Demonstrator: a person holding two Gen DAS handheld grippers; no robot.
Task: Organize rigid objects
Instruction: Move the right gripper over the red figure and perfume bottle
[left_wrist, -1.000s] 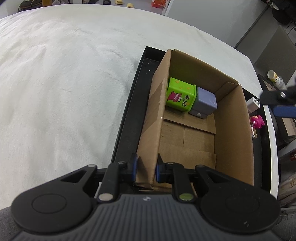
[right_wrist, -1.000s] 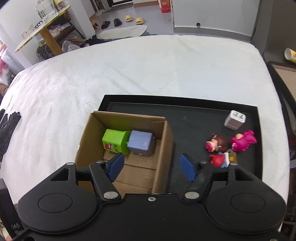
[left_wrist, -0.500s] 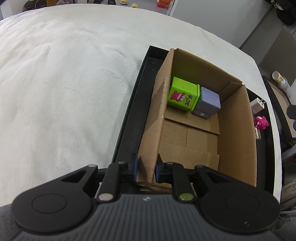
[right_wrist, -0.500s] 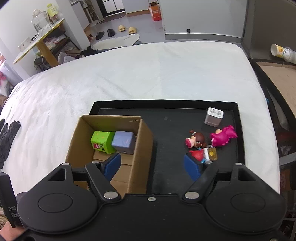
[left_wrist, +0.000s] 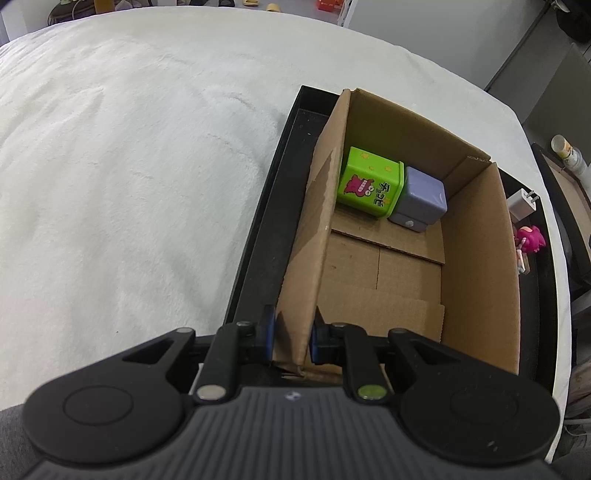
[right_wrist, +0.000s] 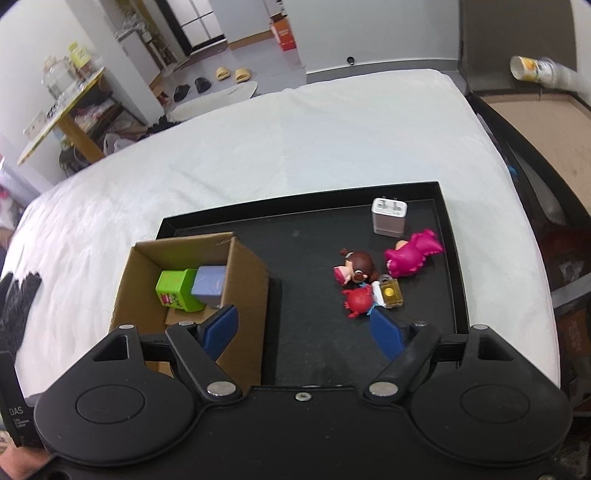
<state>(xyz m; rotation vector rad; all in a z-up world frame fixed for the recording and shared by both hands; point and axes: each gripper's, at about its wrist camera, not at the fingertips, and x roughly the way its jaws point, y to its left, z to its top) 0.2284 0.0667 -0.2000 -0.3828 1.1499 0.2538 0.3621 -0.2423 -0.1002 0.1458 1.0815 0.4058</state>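
A cardboard box (left_wrist: 476, 258) (right_wrist: 245, 280) stands at the left end of a black tray (right_wrist: 452, 258). Inside it lie a green cube (left_wrist: 369, 182) (right_wrist: 175, 290) and a lilac cube (left_wrist: 421, 199) (right_wrist: 210, 284). My left gripper (left_wrist: 291, 338) is shut on the box's near left wall. My right gripper (right_wrist: 304, 328) is open and empty above the tray. Ahead of it lie a red crab toy (right_wrist: 356, 301), a small yellow item (right_wrist: 389, 293), a brown-haired doll (right_wrist: 356, 266), a pink figure (right_wrist: 412, 253) (left_wrist: 530, 240) and a white charger (right_wrist: 389, 218) (left_wrist: 522, 205).
The tray rests on a white blanket (left_wrist: 129, 166) covering a bed. A dark table with a paper cup (right_wrist: 535, 70) stands to the right. Black gloves (right_wrist: 16, 306) lie on the blanket at the left. Room furniture and slippers show beyond the bed.
My right gripper has moved right, from over the box to over the tray's middle near the toys. The left gripper keeps its hold on the box wall.
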